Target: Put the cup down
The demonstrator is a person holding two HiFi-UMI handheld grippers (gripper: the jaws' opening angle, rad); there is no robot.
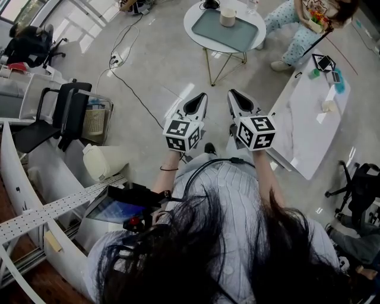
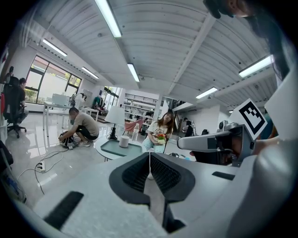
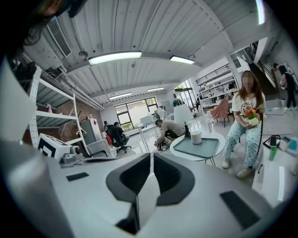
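Observation:
A white cup stands upright on a grey-green tray on a round white table, well ahead of both grippers. It also shows as a small cup in the left gripper view and a cup on the tray in the right gripper view. My left gripper and right gripper are held side by side over the floor, far short of the table. Both point toward it. The left gripper is shut and empty. The right gripper is shut with nothing between its jaws.
A seated person is at the round table's right. A long marble low table lies to my right with small items on it. Cables and a power strip cross the floor at left. Office chairs stand near the left desk. Another person crouches beyond.

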